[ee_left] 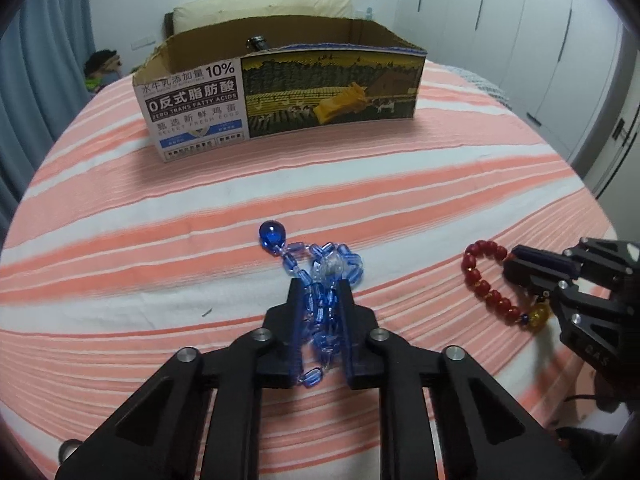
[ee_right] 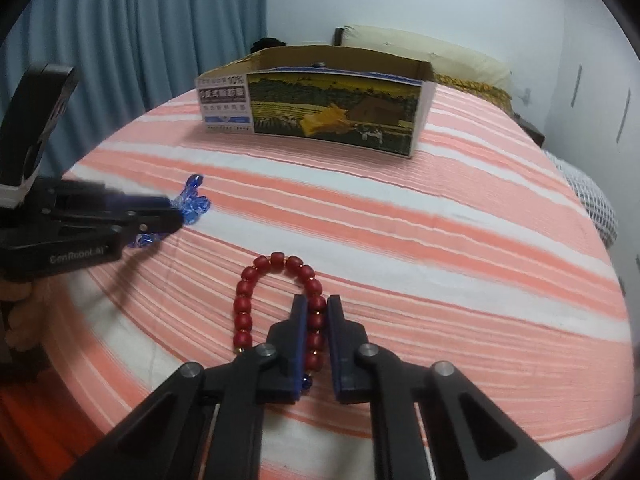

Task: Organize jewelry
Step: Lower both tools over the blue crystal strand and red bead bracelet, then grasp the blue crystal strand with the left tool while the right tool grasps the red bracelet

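Note:
A blue glass bead strand (ee_left: 272, 235) lies bunched on the striped bed cover, and my left gripper (ee_left: 320, 285) is shut on its middle, with beads pinched between the pads. In the right wrist view the same left gripper (ee_right: 180, 216) shows at the left with the blue beads (ee_right: 196, 204) poking out of its tip. A red bead bracelet (ee_right: 244, 308) with a yellow bead (ee_left: 538, 314) lies to the right. My right gripper (ee_right: 318, 300) is shut on the bracelet's right side. The left wrist view catches that right gripper (ee_left: 516, 264) on the red bracelet (ee_left: 474, 276).
An open-topped printed cardboard box (ee_left: 280, 96) stands farther back on the pink-and-white striped bed cover (ee_left: 200, 184), with something dark inside it. Behind it lies a pillow (ee_left: 264, 8). Blue curtains (ee_right: 140, 40) hang on the left and white wardrobe doors (ee_left: 520, 40) stand on the right.

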The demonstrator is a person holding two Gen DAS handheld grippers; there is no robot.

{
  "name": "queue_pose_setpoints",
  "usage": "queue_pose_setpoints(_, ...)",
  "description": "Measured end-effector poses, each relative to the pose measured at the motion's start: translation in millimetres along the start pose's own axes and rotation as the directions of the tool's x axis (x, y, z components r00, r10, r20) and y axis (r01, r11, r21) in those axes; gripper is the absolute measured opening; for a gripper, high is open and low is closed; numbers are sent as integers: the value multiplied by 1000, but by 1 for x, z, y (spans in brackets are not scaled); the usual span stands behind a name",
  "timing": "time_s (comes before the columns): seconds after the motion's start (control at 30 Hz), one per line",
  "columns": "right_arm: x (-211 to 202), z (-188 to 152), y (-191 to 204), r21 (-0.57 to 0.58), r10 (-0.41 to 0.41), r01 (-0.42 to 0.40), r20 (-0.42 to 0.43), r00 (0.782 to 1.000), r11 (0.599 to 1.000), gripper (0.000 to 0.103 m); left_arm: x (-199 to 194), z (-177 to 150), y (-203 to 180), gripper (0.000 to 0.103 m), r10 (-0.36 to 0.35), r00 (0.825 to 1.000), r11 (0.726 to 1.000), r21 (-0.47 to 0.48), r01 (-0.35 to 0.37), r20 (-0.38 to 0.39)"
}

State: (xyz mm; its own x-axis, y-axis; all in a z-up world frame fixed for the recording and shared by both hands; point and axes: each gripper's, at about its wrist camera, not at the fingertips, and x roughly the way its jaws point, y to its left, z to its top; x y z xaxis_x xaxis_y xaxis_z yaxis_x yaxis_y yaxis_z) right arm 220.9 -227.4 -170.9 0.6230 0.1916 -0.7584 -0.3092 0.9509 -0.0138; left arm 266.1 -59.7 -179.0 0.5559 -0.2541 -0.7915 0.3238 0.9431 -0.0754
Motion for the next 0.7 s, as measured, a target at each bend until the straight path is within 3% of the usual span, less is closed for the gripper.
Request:
queue_pose_setpoints(0.17, -14, 2, -17, 79, -19, 16, 35, 999, 997, 10, -5, -3, 4, 10, -22, 1000, 999, -25, 22, 5)
queue_pose_setpoints(0.37, -15, -1, -34, 104, -22, 20, 13, 1000, 994, 12, -10, -8, 7, 10, -29, 1000, 999, -42, 29, 6)
queue_pose_setpoints(0.5, -24, -5, -31, 94, 10, -14, 39, 999, 995, 26, -12, -12, 11, 10, -33, 999, 998, -56, 33, 3)
queue_pose_setpoints(0.6, -36, -10, -15, 22, 105, -107, 77, 991, 994, 29, -12, -13, 12, 10, -35, 999, 998, -61, 35, 3)
queue_pose_setpoints(0.7, -33, -15, 6, -108, 123, -118, 49, 991, 987, 29, -12, -14, 12, 10, -36, 999, 997, -61, 36, 4)
